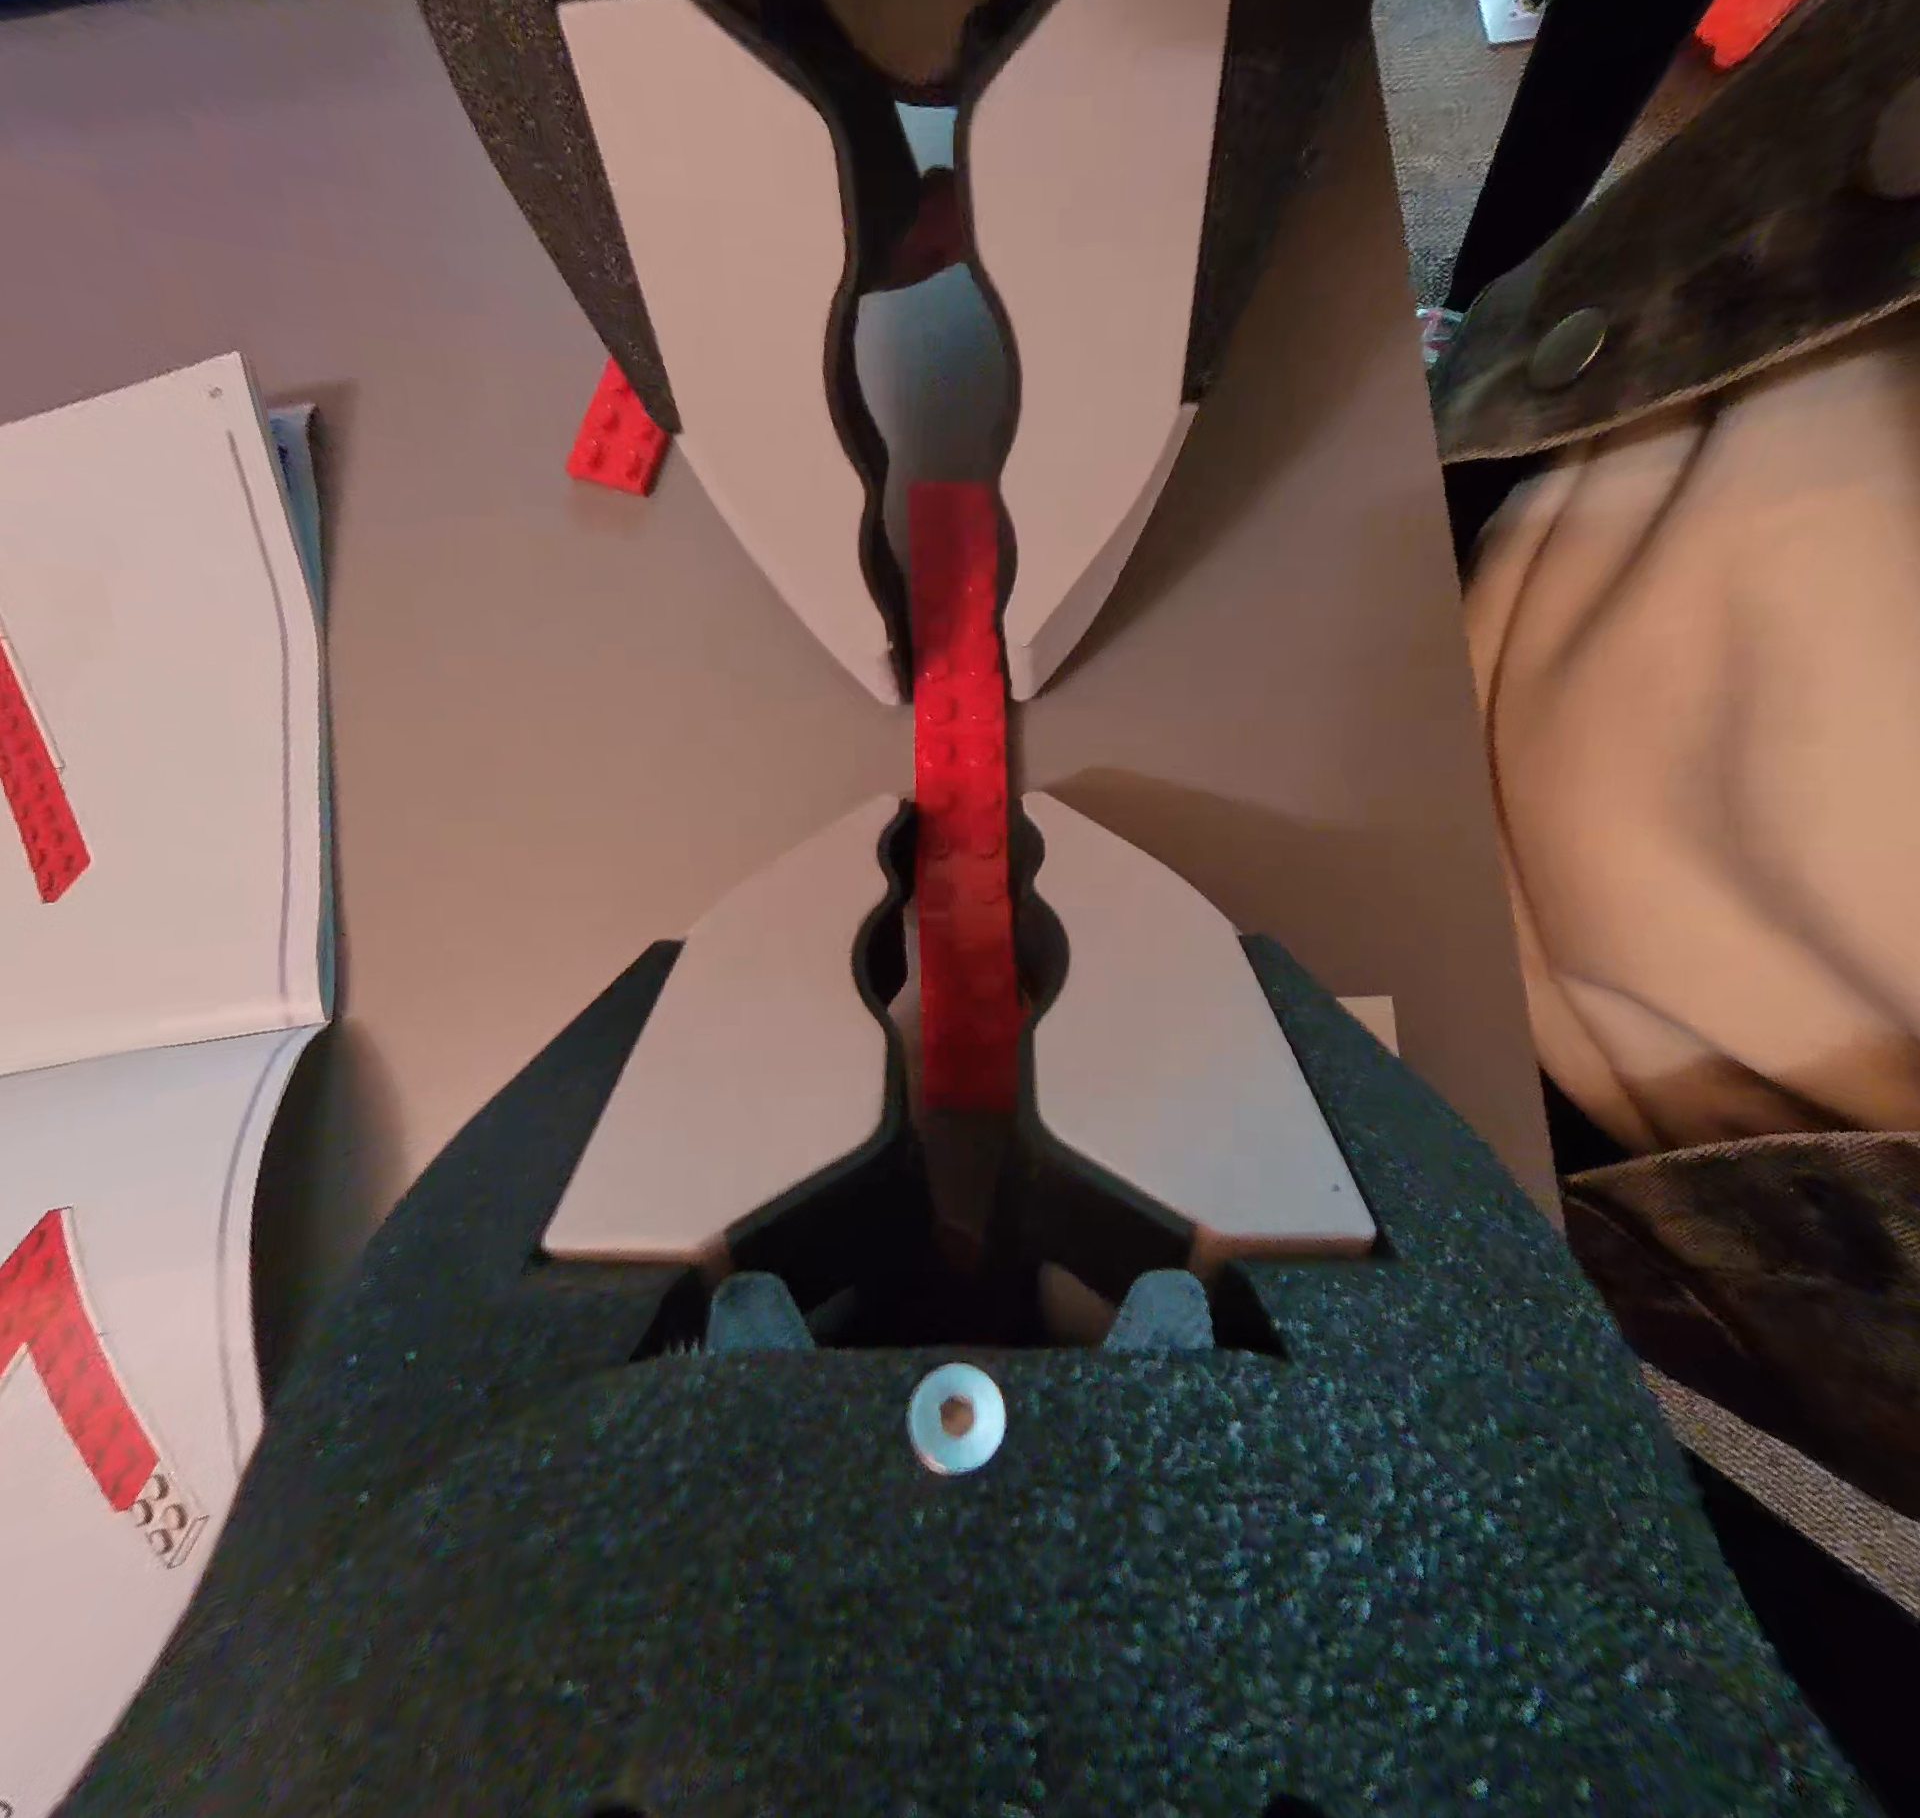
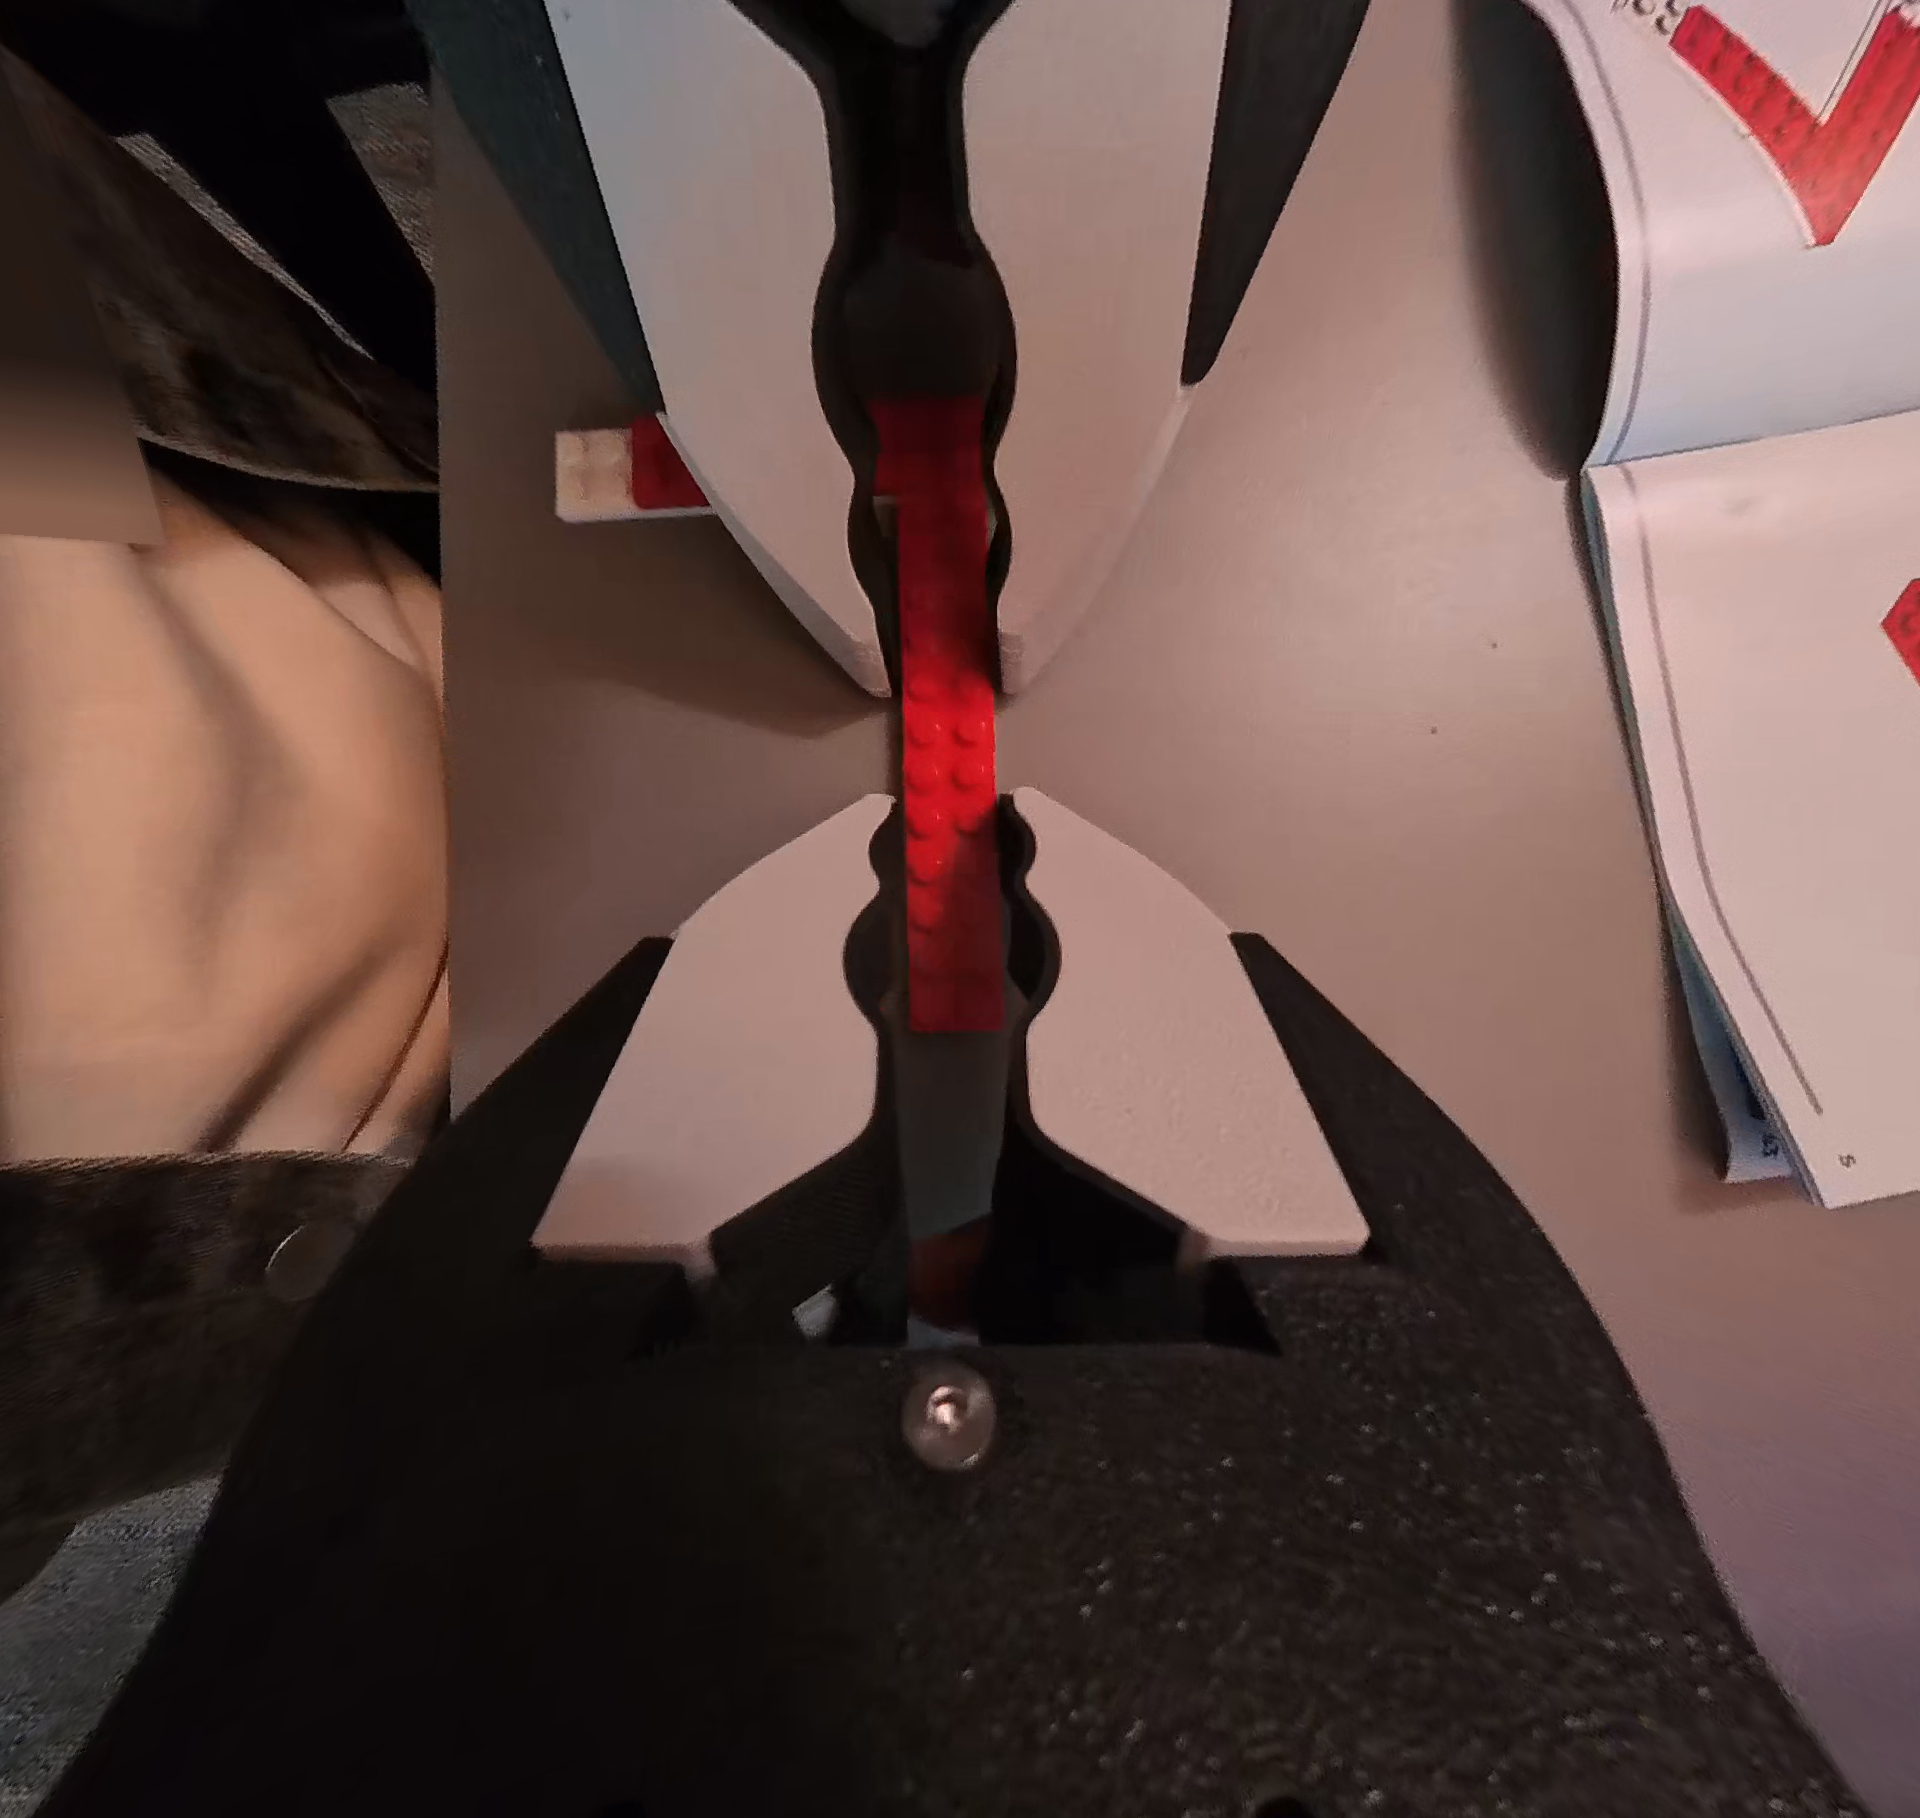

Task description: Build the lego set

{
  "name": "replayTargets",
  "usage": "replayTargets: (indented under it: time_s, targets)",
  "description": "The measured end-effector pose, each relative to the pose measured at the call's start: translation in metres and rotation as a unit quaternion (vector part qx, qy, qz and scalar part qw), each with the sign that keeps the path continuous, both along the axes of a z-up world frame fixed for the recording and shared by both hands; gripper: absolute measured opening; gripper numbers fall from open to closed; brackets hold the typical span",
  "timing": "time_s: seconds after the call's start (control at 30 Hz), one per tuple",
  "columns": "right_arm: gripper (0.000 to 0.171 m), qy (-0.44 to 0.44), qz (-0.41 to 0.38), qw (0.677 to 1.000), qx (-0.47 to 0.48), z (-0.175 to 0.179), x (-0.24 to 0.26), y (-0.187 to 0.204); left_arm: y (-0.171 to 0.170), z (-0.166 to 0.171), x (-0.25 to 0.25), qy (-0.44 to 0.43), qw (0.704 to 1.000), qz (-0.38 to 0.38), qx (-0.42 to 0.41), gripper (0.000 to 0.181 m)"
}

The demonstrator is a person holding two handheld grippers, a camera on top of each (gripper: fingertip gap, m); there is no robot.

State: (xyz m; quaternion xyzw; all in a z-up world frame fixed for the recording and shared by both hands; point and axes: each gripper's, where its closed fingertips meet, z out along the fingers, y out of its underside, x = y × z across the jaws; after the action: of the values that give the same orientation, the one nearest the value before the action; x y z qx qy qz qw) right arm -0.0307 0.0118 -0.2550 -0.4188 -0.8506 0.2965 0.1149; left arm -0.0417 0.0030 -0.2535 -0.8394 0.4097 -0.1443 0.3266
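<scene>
A long red studded plate (image 1: 961,750) lies along the middle of both views, held above the grey table (image 1: 468,625). My left gripper (image 1: 961,812) is shut on its near end. My right gripper (image 1: 961,688) faces it tip to tip and is shut on the far end. In the right wrist view the red plate (image 2: 945,750) sits between my right gripper (image 2: 948,807) below and my left gripper (image 2: 948,688) above. I cannot tell whether the red strip is one piece or two joined. Both ends are partly hidden by the fingers.
An open instruction booklet (image 1: 156,729) lies on the table, also in the right wrist view (image 2: 1766,729). A loose red plate (image 1: 618,438) lies by the right gripper. A white and red piece (image 2: 623,475) lies by the left gripper. A person's torso (image 1: 1714,781) is at the table edge. Less than 4 cm separates the two grippers' tips.
</scene>
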Motion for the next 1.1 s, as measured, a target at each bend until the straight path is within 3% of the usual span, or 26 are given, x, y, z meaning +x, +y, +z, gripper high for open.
replayTargets:
  time_s: [0.13, 0.3, 0.43, 0.53, 0.6, 0.63, 0.7, 0.83, 0.93, 1.1]
  targets:
    - [0.017, 0.012, 0.012, 1.000, 0.013, 0.001, -0.001, 0.002, 0.001, 0.000, -0.001, -0.002, 1.000, 0.001, 0.002, 0.016]
    - [0.016, 0.130, 0.074, 0.983, 0.109, 0.023, -0.009, 0.007, 0.006, 0.028, -0.013, -0.021, 0.998, 0.032, 0.055, 0.029]
    - [0.016, 0.290, 0.120, 0.903, 0.294, 0.059, -0.023, 0.018, 0.014, 0.066, -0.024, -0.101, 0.985, 0.092, 0.101, 0.039]
    - [0.016, 0.341, 0.142, 0.843, 0.392, 0.073, -0.030, 0.020, 0.014, 0.062, -0.021, -0.105, 0.987, 0.098, 0.078, 0.033]
    - [0.016, 0.346, 0.150, 0.830, 0.411, 0.074, -0.032, 0.020, 0.014, 0.054, -0.022, -0.074, 0.990, 0.093, 0.076, 0.016]
    - [0.017, 0.350, 0.148, 0.827, 0.414, 0.075, -0.034, 0.021, 0.014, 0.055, -0.022, -0.068, 0.990, 0.089, 0.084, 0.016]
    - [0.017, 0.359, 0.137, 0.838, 0.388, 0.078, -0.034, 0.019, 0.015, 0.057, -0.026, -0.041, 0.990, 0.089, 0.105, 0.015]
    - [0.027, 0.306, 0.103, 0.912, 0.253, 0.085, -0.025, 0.017, 0.016, 0.068, -0.032, 0.055, 0.982, 0.086, 0.161, 0.008]
    - [0.031, 0.248, 0.100, 0.951, 0.156, 0.090, -0.018, 0.013, 0.016, 0.072, -0.030, 0.127, 0.969, 0.066, 0.199, 0.007]
    - [0.025, 0.219, 0.106, 0.955, 0.168, 0.077, -0.022, 0.018, 0.017, 0.068, -0.025, 0.134, 0.969, 0.056, 0.199, 0.007]
